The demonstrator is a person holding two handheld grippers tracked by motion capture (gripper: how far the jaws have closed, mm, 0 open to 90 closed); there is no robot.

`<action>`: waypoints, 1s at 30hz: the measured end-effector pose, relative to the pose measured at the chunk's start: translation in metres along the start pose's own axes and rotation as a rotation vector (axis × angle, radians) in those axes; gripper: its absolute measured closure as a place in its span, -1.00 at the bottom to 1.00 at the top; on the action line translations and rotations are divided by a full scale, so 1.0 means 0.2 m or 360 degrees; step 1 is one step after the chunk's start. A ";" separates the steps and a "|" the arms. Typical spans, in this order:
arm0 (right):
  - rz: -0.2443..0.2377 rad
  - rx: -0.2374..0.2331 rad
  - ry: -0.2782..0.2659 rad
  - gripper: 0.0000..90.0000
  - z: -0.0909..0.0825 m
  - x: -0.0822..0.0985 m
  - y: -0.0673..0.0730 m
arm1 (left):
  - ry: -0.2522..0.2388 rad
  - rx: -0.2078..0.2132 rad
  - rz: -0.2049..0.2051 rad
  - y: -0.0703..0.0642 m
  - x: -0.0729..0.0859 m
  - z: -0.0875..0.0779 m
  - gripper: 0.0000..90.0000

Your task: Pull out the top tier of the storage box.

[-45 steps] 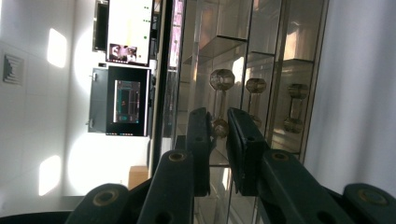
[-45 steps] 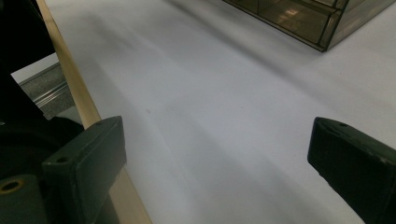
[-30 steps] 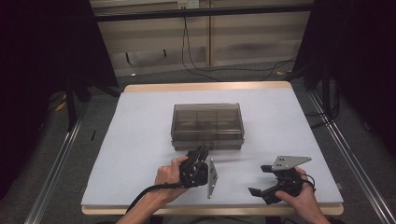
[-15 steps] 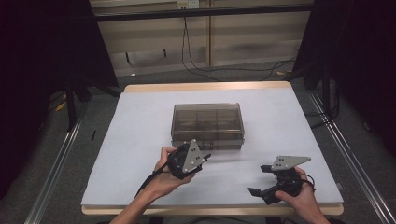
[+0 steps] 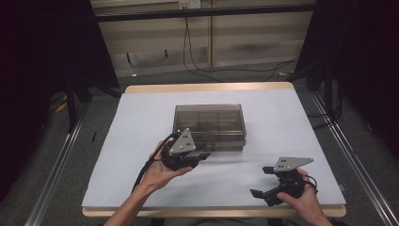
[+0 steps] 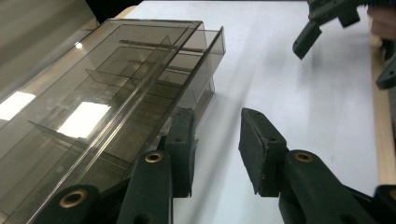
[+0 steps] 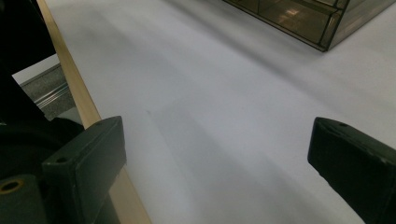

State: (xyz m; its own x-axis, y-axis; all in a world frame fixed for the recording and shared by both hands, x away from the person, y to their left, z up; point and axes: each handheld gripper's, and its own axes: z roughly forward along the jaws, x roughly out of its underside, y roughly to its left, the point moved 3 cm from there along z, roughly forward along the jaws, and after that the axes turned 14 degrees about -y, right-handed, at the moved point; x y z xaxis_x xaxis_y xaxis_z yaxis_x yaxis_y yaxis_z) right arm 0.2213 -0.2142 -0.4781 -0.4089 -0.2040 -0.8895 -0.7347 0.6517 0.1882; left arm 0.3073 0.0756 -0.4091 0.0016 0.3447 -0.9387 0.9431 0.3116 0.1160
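A smoky clear plastic compartment box (image 5: pixel 209 123) with its lid shut stands in the middle of the white table. My left gripper (image 5: pixel 202 156) is held just in front of the box's near left part, jaws pointing right. In the left gripper view the box (image 6: pixel 116 88) lies along the left, and my left gripper (image 6: pixel 217 140) stands open by a narrow gap with nothing in it; one fingertip (image 6: pixel 182 144) is close beside the box's front wall. My right gripper (image 5: pixel 261 181) rests near the front right edge, wide open (image 7: pixel 219 154) over bare table.
The white table top (image 5: pixel 291 122) has a wooden rim (image 7: pixel 79 98) at the near edge. Cables run across the floor behind the table (image 5: pixel 211 70). The other hand's gripper (image 6: pixel 322 23) appears far off in the left gripper view. A box corner (image 7: pixel 303 18) lies ahead of the right gripper.
The left hand has turned its gripper upright and brought it forward to the box's front wall. The right gripper has stayed put.
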 end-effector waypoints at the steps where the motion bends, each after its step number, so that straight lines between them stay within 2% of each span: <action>1: -0.0005 -0.0004 -0.0002 -0.90 0.00 0.00 0.00 | -0.0018 -0.0013 -0.0017 0.01 -0.01 0.00 0.40; 3: 0.0001 0.0001 -0.0001 -0.90 0.00 0.00 0.00 | -0.0040 0.0052 -0.0061 0.04 -0.02 -0.01 0.41; 4: 0.0000 0.0000 -0.0001 -0.90 0.00 0.00 0.00 | -0.0032 0.0059 -0.0071 0.05 -0.02 -0.01 0.43; 5: 0.0002 0.0002 0.0000 -0.90 0.00 0.00 0.00 | -0.0021 0.0094 -0.0077 0.06 -0.03 -0.01 0.43; 10: -0.0002 0.0000 0.0003 -0.90 0.00 0.00 0.00 | 0.0034 0.0146 -0.0074 0.12 -0.05 0.02 0.47; 16: -0.0004 -0.0005 0.0002 -0.90 0.00 0.00 0.00 | 0.0151 0.0169 -0.0051 0.15 -0.05 0.09 0.41; 18: -0.0003 -0.0008 0.0002 -0.90 0.00 0.00 0.00 | 0.0172 0.0189 -0.0055 0.16 -0.05 0.11 0.38; 20: -0.0003 -0.0006 0.0002 -0.90 0.00 0.00 0.00 | 0.0188 0.0165 -0.0053 0.17 -0.05 0.12 0.33; 22: 0.0000 -0.0003 0.0003 -0.91 0.00 0.00 0.00 | 0.0212 0.0185 -0.0049 0.18 -0.05 0.13 0.32; 23: 0.0003 -0.0004 0.0006 -0.90 0.00 0.00 0.00 | 0.0209 0.0164 -0.0054 0.18 -0.05 0.14 0.31; 30: 0.0002 -0.0005 0.0005 -0.91 0.00 0.00 0.00 | 0.0299 0.0197 -0.0009 0.22 -0.04 0.17 0.27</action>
State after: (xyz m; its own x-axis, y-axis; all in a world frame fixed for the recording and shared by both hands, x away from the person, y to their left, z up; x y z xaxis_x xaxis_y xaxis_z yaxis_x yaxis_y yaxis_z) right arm 0.2215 -0.2134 -0.4785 -0.4114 -0.2057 -0.8879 -0.7360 0.6496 0.1905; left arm 0.3598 0.0557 -0.4076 -0.0548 0.5059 -0.8609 0.9766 0.2066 0.0593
